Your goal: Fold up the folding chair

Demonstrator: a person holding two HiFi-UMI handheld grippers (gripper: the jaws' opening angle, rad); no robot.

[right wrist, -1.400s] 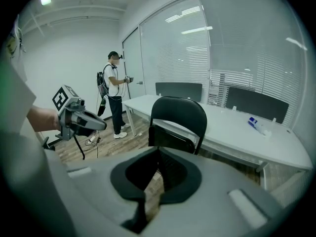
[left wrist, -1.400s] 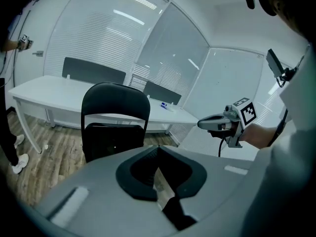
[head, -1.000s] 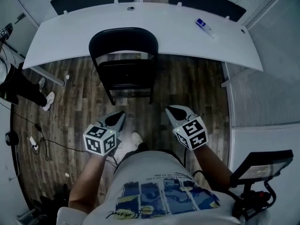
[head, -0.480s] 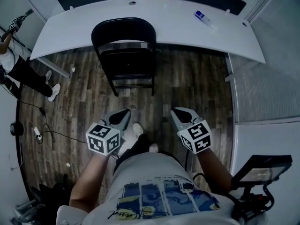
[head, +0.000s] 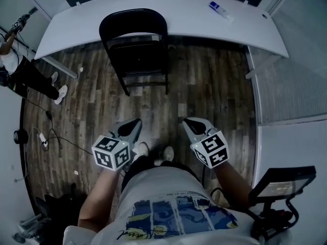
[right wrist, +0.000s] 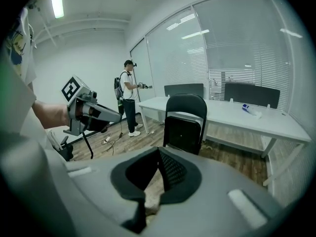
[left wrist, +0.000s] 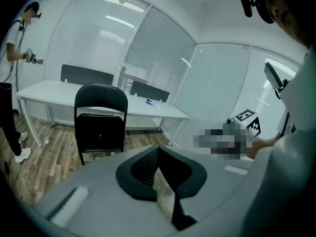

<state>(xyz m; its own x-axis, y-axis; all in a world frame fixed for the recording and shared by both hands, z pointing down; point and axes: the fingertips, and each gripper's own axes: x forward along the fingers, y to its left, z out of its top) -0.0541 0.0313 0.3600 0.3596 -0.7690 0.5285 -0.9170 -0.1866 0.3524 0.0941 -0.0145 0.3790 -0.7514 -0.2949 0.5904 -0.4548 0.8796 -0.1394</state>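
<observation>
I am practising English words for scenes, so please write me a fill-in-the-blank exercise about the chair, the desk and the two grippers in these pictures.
1. The folding chair is ___ in colour.
2. The desk next to it is ___ in colour.
3. The jaws of the left gripper and the right gripper are both ___, with nothing between them.
4. The number of grippers touching the chair is ___.

Missing words: black; white; shut; zero.

Folding chair [head: 134, 20]: black.
Desk [head: 204, 24]: white.
Floor [head: 204, 96]: brown, streaked wood planks.
Left tongs [head: 136, 121]: grey, black pads, cube of black-and-white squares.
Right tongs [head: 185, 120]: same colours.
Shirt [head: 173, 188]: white, blue print.
</observation>
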